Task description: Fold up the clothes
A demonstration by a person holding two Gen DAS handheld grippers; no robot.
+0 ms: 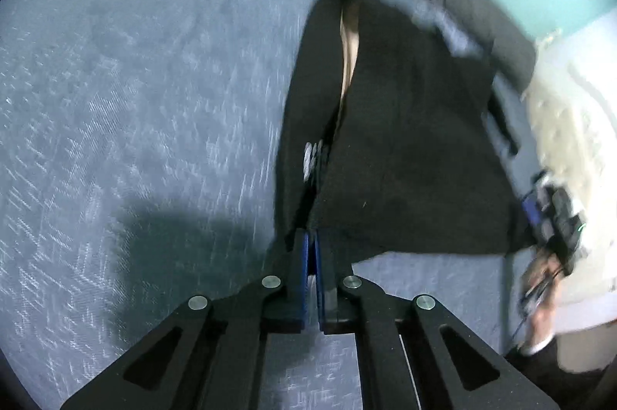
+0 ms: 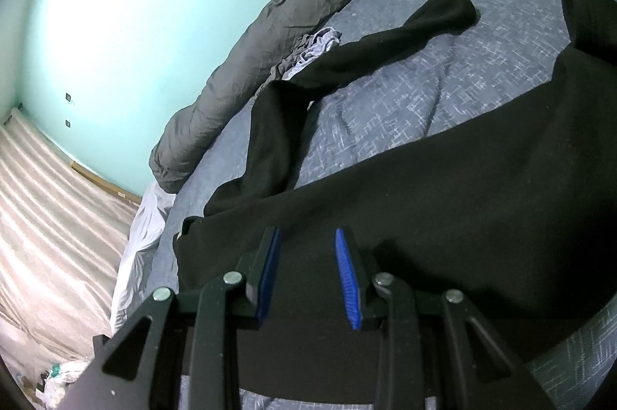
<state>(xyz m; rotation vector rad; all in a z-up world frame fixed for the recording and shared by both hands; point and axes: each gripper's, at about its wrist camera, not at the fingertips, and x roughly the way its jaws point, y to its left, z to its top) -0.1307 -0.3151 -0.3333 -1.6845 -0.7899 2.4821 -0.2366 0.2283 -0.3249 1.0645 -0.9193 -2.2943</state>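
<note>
- The left gripper (image 1: 311, 248) points steeply down at the bed, its blue pads pressed together on the near edge of a black garment (image 1: 405, 147), pinching a fold of the cloth.
- The right gripper (image 2: 308, 248) tilts gently downward over the same black garment (image 2: 424, 186); its blue pads stand partly apart above the cloth, and I cannot tell whether they press on anything.
- In the left wrist view a person's hand (image 1: 540, 298) shows beyond the garment's far side, holding the other tool.
- The garment lies spread on a blue-grey patterned bedspread (image 1: 135, 101), with one long sleeve (image 2: 385, 39) stretched away from the body of the cloth toward a rolled grey duvet (image 2: 270, 36).
- In the left view the garment rises in a peaked fold, with a pale strip showing in the gap along the fold.
- A small crumpled pale cloth (image 2: 316, 43) lies between the sleeve and the duvet.
- The left view is motion-blurred; the garment's right edge and the hand are smeared, and a white mark on the garment cannot be read.
</note>
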